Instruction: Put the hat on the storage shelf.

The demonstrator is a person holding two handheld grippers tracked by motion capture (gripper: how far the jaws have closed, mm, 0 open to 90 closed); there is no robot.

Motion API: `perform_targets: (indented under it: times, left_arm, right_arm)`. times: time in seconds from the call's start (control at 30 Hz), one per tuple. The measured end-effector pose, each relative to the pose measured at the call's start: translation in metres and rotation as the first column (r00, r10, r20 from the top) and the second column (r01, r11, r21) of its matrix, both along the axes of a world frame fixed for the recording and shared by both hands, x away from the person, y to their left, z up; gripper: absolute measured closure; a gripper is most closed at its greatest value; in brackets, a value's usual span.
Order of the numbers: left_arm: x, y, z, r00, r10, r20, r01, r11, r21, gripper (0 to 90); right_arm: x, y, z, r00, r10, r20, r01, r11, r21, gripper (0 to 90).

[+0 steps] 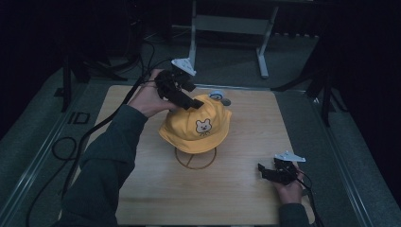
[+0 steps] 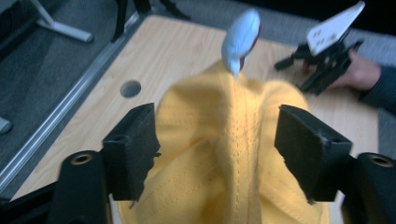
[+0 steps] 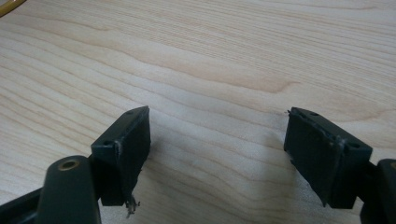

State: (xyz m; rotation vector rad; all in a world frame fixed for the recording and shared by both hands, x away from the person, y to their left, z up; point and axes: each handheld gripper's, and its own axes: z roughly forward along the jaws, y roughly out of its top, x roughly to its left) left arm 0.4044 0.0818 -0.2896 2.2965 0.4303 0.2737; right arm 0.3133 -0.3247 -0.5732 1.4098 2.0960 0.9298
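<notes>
Hat: a yellow hat (image 1: 196, 125) with a small bear face on its front sits on a wire stand (image 1: 195, 160), a little above the centre of the high view. In the left gripper view the yellow cloth (image 2: 233, 154) takes the middle and lower part of the frame.
Stand: a thin ring shows under the hat brim, resting on the surface (image 1: 156, 189).
Left hand-held gripper: the left hand-held gripper (image 1: 182, 94) is at the upper left side of the hat crown, held by the left hand (image 1: 149, 99). In its own view the jaws are wide apart, one on each side of the crown, and the pads do not press the cloth.
Right hand-held gripper: the right hand-held gripper (image 1: 272, 172) lies low at the lower right of the surface, in the right hand (image 1: 291, 189), well apart from the hat. In its own view the jaws are apart with bare wood between them.
Tag: a light blue piece (image 2: 240, 39) stands up behind the hat top, in the upper middle of the left gripper view.
Hole: a round hole (image 2: 130, 88) is in the surface, at the left of that view.
</notes>
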Motion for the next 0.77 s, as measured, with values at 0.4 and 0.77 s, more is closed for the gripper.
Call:
perform_targets:
  times: [0.4,0.77]
  left_arm:
    - [0.000,0.039,0.004,0.9960,0.090,0.007,-0.088,0.9899,-0.111,27.6]
    - [-0.008,0.099,-0.011,0.9764,0.214,-0.028,-0.215,0.9513,-0.221,30.1]
  right_arm:
    - [0.000,0.000,0.000,1.0000,0.000,0.000,0.000,1.000,0.000,22.7]
    - [0.000,0.000,0.000,1.0000,0.000,0.000,0.000,1.000,0.000,22.6]
